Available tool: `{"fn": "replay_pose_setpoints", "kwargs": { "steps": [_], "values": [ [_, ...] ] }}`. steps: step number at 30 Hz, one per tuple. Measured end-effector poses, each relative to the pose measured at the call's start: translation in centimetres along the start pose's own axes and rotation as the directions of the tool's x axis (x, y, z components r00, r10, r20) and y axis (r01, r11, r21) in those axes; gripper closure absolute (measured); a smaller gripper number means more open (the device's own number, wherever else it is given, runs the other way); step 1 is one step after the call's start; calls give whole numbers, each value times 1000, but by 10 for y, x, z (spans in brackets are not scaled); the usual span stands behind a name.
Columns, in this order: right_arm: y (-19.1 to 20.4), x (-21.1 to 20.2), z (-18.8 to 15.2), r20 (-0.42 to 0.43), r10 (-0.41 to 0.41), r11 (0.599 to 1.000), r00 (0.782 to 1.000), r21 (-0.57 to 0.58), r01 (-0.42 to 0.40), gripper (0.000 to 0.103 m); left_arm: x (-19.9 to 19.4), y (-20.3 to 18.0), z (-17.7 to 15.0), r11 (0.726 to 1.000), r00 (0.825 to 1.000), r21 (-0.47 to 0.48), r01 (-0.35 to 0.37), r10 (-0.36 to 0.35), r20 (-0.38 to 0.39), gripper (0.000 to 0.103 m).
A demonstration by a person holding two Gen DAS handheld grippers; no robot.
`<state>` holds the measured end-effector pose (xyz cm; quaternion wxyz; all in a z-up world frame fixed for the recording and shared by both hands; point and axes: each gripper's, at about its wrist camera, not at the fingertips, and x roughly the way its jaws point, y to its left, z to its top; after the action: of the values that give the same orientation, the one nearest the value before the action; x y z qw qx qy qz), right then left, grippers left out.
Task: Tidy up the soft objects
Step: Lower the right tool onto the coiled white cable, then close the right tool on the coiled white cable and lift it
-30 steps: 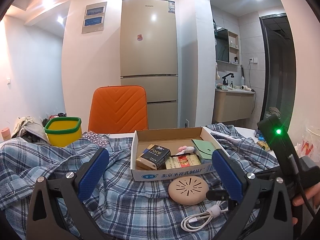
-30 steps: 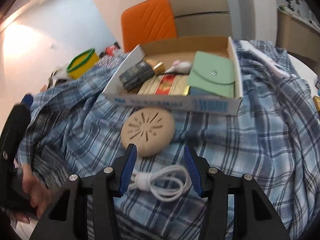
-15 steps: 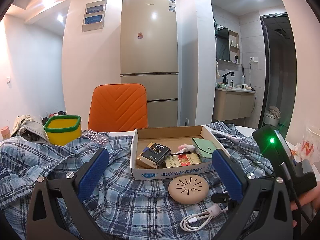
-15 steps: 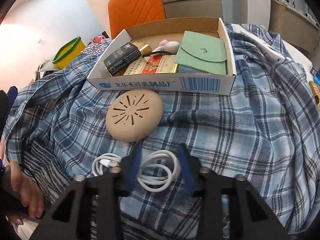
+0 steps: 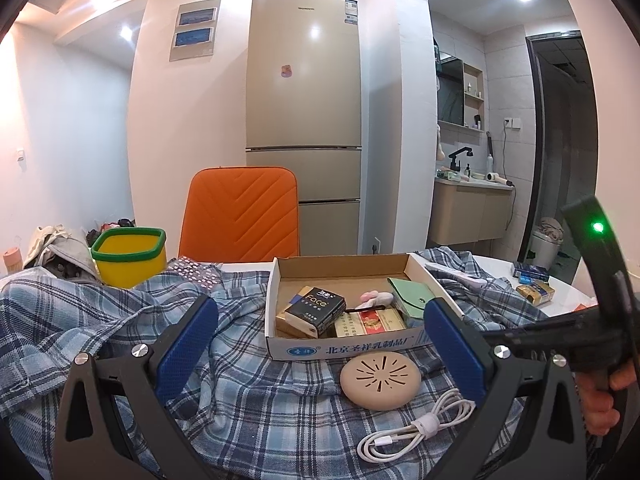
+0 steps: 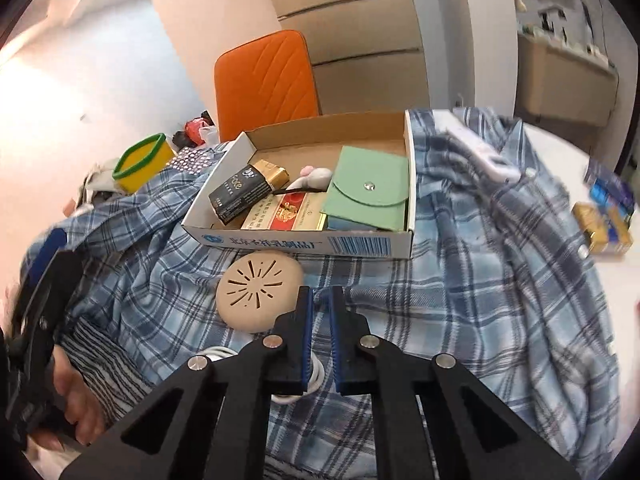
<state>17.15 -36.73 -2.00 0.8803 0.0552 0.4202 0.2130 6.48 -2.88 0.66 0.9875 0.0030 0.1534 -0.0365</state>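
- The right gripper (image 6: 320,300) has just closed; its blue pads nearly meet, and the white cable (image 6: 316,372) lies partly hidden under its fingers, so whether it is gripped cannot be told.
- The left gripper (image 5: 320,344) holds its jaws wide apart, empty.
- Ahead of both, the cardboard box (image 6: 304,242) holds a black pack (image 6: 240,192), a red-gold carton (image 6: 288,212), a green pouch (image 6: 368,192) and a small pink-grey toy (image 6: 314,176).
- A beige disc (image 6: 256,292) sits between the box and the right gripper, on the plaid shirt (image 6: 480,280).
- A yellow tub (image 5: 130,256) stands far left.
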Motion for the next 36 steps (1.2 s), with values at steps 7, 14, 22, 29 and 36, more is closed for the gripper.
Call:
{"fn": "replay_pose_setpoints", "kwargs": {
  "steps": [7, 14, 22, 29, 36],
  "values": [
    [13, 5, -24, -103, -31, 999, 994, -18, 29, 74, -23, 7, 8, 999, 995, -45, 5, 0, 101, 1],
    [13, 9, -39, -177, -20, 996, 984, 83, 35, 70, -23, 5, 6, 1000, 993, -28, 6, -3, 119, 1],
    [12, 23, -37, -186, -58, 985, 981, 148, 87, 70, -22, 0, 6, 1000, 993, -13, -3, 5, 114, 1],
    [21, 36, -38, -194, -110, 990, 975, 67, 126, 87, -19, 1, 5, 1000, 995, -23, -8, 10, 99, 1],
    [25, 3, -14, -54, -105, 995, 993, -3, 105, 93, -20, 1, 5, 1000, 995, -22, -7, 9, 99, 1]
  ]
}}
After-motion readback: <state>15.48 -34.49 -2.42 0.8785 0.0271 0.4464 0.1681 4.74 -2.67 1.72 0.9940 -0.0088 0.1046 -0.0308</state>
